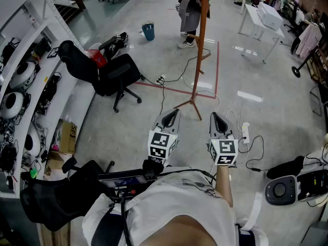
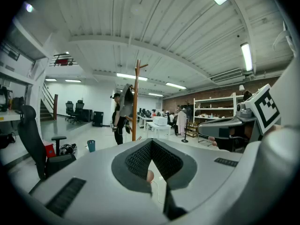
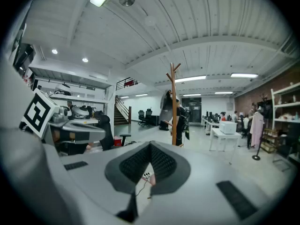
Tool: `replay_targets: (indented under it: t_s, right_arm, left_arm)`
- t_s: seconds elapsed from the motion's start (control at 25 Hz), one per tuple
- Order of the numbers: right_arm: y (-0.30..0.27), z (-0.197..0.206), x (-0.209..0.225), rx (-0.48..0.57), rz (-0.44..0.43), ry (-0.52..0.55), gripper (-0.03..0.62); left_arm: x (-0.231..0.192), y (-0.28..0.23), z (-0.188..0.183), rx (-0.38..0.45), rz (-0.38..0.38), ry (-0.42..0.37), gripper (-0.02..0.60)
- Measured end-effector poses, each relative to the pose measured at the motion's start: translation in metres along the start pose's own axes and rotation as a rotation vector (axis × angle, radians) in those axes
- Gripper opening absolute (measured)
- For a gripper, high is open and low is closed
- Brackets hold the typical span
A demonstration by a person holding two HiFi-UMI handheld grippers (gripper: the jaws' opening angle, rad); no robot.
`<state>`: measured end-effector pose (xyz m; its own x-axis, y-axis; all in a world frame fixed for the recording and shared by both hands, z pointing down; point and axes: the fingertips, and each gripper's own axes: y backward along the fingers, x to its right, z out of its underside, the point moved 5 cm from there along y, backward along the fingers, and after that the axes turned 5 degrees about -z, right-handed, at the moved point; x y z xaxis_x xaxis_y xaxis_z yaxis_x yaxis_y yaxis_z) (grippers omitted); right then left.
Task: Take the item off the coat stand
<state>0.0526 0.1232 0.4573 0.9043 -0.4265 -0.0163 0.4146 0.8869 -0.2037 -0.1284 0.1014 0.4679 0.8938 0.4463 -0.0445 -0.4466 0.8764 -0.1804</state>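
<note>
A tall wooden coat stand (image 1: 199,45) rises from the grey floor a few steps ahead of me. A grey garment (image 1: 190,12) hangs from its upper part, and a person in dark clothes stands just behind it. My left gripper (image 1: 170,118) and right gripper (image 1: 219,121) are held side by side at waist height, pointing toward the stand and well short of it. Both are shut with nothing between their jaws. In the left gripper view the stand (image 2: 136,102) and garment (image 2: 126,101) show far beyond the shut tips (image 2: 151,143). The right gripper view shows the stand (image 3: 173,107) beyond its tips (image 3: 150,146).
A black office chair (image 1: 110,76) stands to the left of the stand, with a blue bucket (image 1: 148,31) farther back. Cables and a power strip (image 1: 245,132) lie on the floor at the right. White shelving (image 1: 31,70) lines the left side; a white table (image 1: 261,22) is at the back right.
</note>
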Motion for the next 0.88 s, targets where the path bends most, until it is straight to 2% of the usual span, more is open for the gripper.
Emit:
replay_targets:
  t_s: [0.88]
  right_arm:
    - [0.0000, 0.0069, 0.0090, -0.013, 0.035, -0.045, 0.005]
  left_arm:
    - [0.0006, -0.0001, -0.0004, -0.004, -0.018, 0.010, 0.005]
